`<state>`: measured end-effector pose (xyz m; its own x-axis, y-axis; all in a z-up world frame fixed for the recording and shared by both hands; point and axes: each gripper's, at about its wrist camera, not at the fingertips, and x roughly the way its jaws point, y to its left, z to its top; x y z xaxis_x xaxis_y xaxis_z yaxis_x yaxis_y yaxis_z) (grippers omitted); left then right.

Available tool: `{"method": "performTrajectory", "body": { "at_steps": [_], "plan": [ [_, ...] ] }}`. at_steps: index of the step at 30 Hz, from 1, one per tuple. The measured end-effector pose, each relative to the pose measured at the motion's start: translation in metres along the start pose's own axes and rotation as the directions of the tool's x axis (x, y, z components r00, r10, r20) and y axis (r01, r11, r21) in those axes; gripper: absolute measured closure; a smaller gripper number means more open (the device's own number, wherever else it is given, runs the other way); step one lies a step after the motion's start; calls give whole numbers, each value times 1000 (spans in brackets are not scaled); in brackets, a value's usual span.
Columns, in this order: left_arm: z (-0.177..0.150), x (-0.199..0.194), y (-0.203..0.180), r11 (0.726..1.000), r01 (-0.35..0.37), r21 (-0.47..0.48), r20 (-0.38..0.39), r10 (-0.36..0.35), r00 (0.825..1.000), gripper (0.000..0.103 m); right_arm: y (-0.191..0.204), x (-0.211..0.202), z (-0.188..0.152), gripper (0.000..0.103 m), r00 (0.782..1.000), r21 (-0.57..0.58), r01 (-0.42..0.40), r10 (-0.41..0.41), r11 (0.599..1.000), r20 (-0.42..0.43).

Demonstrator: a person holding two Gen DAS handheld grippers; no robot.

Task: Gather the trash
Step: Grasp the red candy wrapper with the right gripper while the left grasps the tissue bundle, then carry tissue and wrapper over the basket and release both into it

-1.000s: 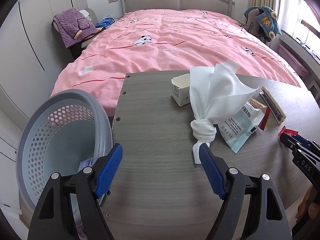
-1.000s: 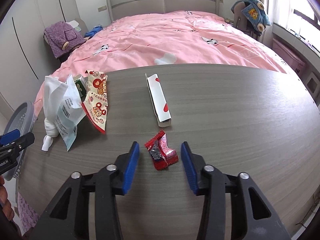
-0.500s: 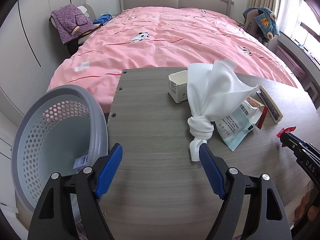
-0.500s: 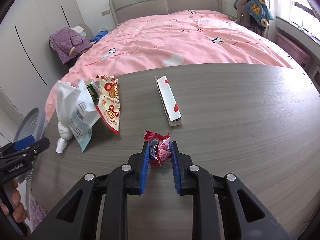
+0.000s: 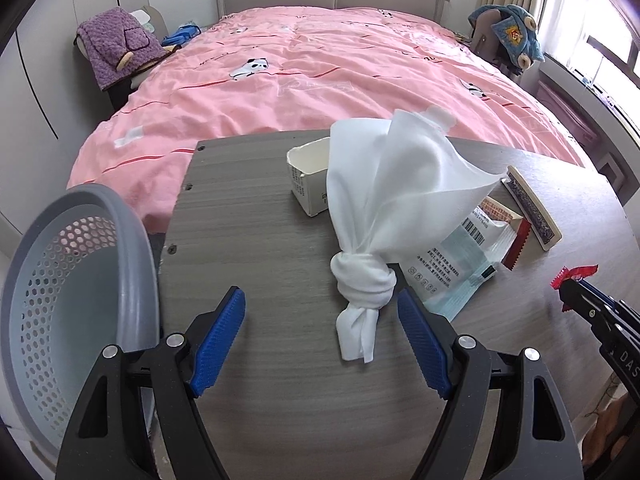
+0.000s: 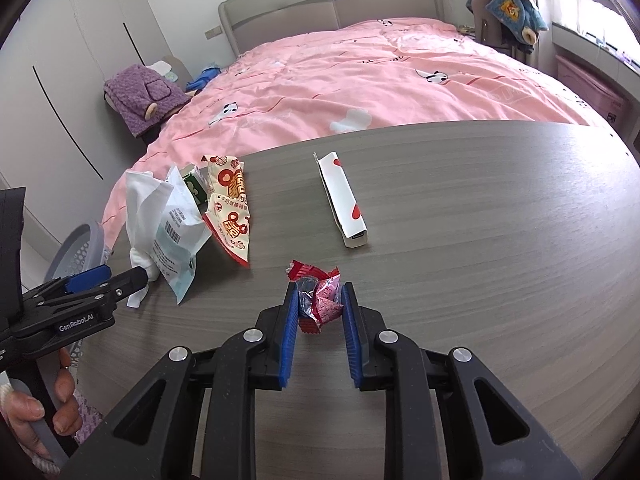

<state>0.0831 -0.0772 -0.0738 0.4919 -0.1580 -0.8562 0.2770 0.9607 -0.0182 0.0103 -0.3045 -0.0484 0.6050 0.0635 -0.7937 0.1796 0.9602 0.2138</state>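
My right tool [image 6: 319, 307] is clamped on the crumpled red candy wrapper [image 6: 318, 296], its blue pads pressing both sides of it after closing in over the last moment; the wrapper sits at the near edge of the surface [image 6: 480, 240], and I cannot tell whether it has left the wood yet. My left tool [image 5: 322, 336] stands wide apart with nothing gripped, its jaws straddling the loose tail of the knotted white cloth [image 5: 372, 280] near the left edge of the surface.

I judge the step in hand to be the pickup of the wrapper, with the grip made and the carry not yet begun. The next move calls for lifting it clear and taking it across to the grey perforated basket [image 5: 80, 280] just off the left edge, passing over the cluster of packets there without snagging them. The white box with red hearts [image 6: 342, 200], mid-surface, is left to collect.
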Motion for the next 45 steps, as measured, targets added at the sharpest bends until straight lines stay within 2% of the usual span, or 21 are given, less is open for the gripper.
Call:
{"method": "performTrajectory", "body": {
  "at_steps": [7, 10, 12, 14, 24, 31, 38, 45],
  "plan": [
    [6, 10, 0, 1000, 22, 1, -3, -22, 1000, 29, -2, 1, 2, 81, 1000, 11, 3, -3, 1000, 3],
    [7, 8, -1, 999, 48, 7, -5, -48, 999, 48, -2, 1, 1, 81, 1000, 12, 6, -6, 1000, 1],
    [7, 8, -2, 998, 67, 9, -10, -67, 998, 67, -1, 1, 1, 81, 1000, 13, 4, -4, 1000, 2],
    [5, 7, -2, 997, 78, 6, -17, -78, 997, 74, -1, 0, 1, 81, 1000, 11, 5, -5, 1000, 3],
    [-9, -21, 8, 998, 62, -2, 22, -62, 998, 74, 7, -10, 0, 81, 1000, -1, -1, 1, 1000, 23],
    [-17, -52, 20, 1000, 27, -11, 84, -26, 996, 74, 23, -25, -3, 81, 999, -25, -11, 12, 1000, 50],
    [-24, -73, 40, 999, 3, -35, 133, 2, 991, 74, 53, -35, -5, 81, 997, -76, -22, 27, 997, 68],
    [-35, -88, 81, 995, -35, -95, 154, 49, 987, 74, 101, -33, -3, 81, 994, -146, -76, 86, 986, 62]
  ]
}}
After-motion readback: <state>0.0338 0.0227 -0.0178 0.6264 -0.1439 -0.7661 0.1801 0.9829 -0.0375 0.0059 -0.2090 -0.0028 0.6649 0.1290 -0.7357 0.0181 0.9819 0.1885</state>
